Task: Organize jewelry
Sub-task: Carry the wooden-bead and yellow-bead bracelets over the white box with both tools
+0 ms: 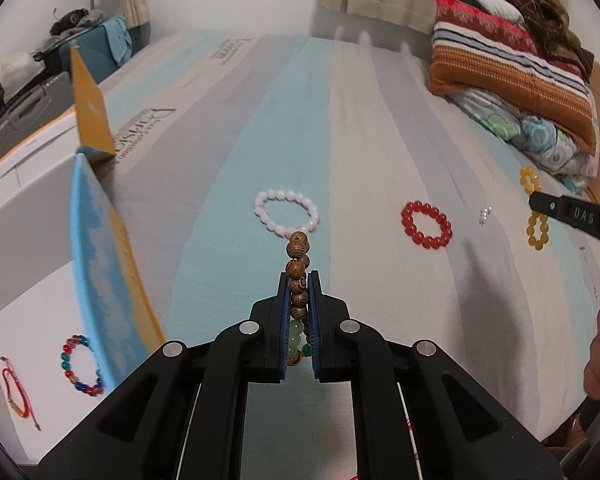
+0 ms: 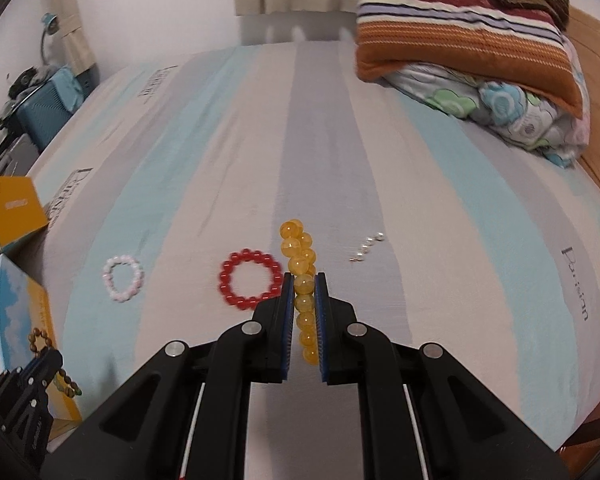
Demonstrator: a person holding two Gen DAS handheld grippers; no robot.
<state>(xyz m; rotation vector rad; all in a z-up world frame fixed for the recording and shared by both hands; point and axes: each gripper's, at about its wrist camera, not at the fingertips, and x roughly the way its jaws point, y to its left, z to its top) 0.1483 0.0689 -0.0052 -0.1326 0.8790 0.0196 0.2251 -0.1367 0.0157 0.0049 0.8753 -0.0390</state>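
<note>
A: going left to right, what's seen on the bed?

B: at the far left an open box (image 1: 28, 264) is seen, with a red cord bracelet (image 1: 14, 390) and a multicolour bead bracelet (image 1: 80, 366) laid inside on the white floor. Next, the left gripper (image 1: 299, 280) is shown with its jaws clamped on a wooden bead bracelet (image 1: 298, 268), green beads hanging lower in the strand

A: and past that?

B: a pink bracelet (image 1: 286, 216) and a red bracelet (image 1: 426, 224) are left lying flat on the striped bedsheet (image 2: 440, 200), well apart. Then the right gripper (image 2: 304, 280) is seen squeezed shut on a yellow bead bracelet (image 2: 300, 256), lifted off the sheet. A small pearl string (image 2: 366, 246) is left just to its right, and folded blankets (image 2: 480, 52) are piled at the far right corner
</note>
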